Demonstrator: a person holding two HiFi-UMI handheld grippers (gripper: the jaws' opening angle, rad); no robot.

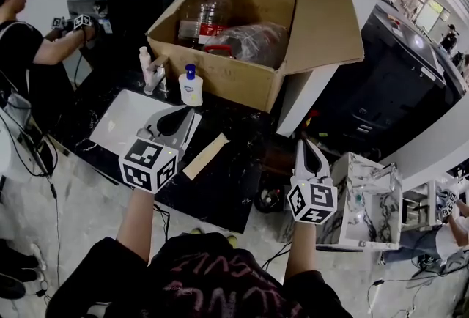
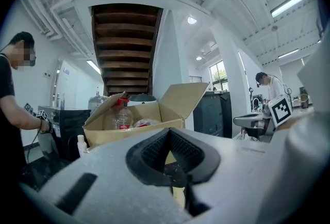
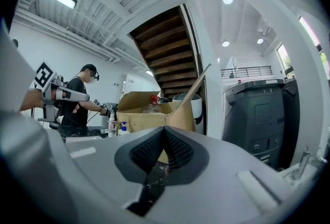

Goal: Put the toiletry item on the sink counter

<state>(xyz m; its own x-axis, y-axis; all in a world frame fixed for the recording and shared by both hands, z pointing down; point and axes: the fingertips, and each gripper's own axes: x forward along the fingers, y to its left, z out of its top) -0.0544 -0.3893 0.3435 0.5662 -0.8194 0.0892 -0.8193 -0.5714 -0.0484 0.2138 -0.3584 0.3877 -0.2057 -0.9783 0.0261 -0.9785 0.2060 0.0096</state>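
Left gripper (image 1: 176,121): held low over the near edge of the sink, its marker cube (image 1: 149,163) toward the person. In the left gripper view (image 2: 169,132) the fingers are together at the tips with nothing between them.
Right gripper (image 1: 309,155): held off the right end of the bench, well apart from the left one. In the right gripper view (image 3: 164,130) the fingers are likewise pressed together and empty.
Pump bottle (image 1: 190,86): white with a blue pump top. It stands upright on the bench, just beside the front wall of the cardboard box and right of the tap, and neither gripper touches it. It also shows small in the right gripper view (image 3: 122,127).
Bench (image 1: 220,185): dark stone with pale veins.
Sink (image 1: 121,119): white basin set into the left part of the bench.
Tap (image 1: 155,75): at the back rim of the sink.
Small white bottle (image 1: 145,60): upright, just left of the tap.
Cardboard box (image 1: 234,82): on the bench behind the sink, flaps open.
Box contents: clear plastic bottles (image 1: 209,12) with red caps and a crumpled plastic bag (image 1: 253,42).
Cardboard strip (image 1: 205,155): lying flat on the bench between the two grippers.
Person in black (image 1: 29,53): at the far left, holding another gripper set.
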